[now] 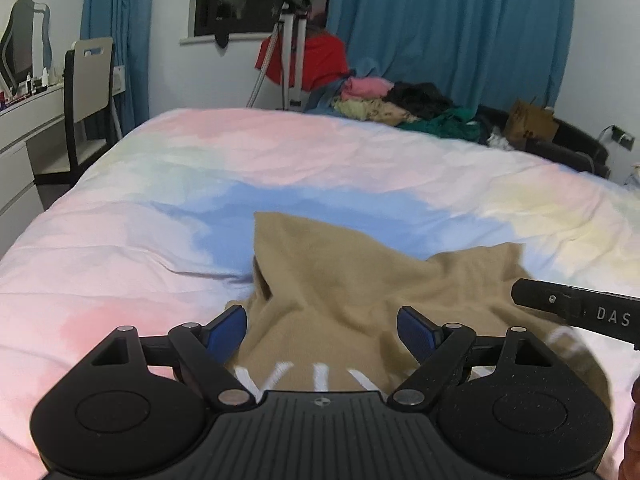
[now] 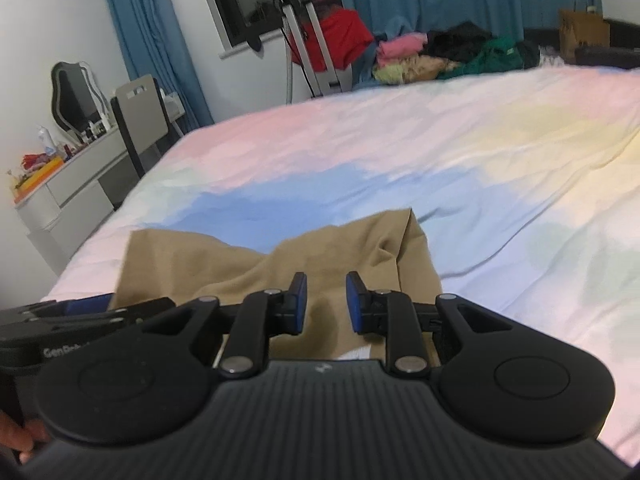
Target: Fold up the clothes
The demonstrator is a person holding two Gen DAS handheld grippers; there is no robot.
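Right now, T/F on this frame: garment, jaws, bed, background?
1. A tan garment lies rumpled on the bed. True.
2. The left gripper is clamped on the garment. False: its jaws stand wide open with cloth between them.
3. The right gripper is open too. True.
4. The bed cover is plain white. False: it is pastel pink, blue and yellow.
5. A clothes pile sits past the bed's far edge. True.
6. The curtains are red. False: they are blue.
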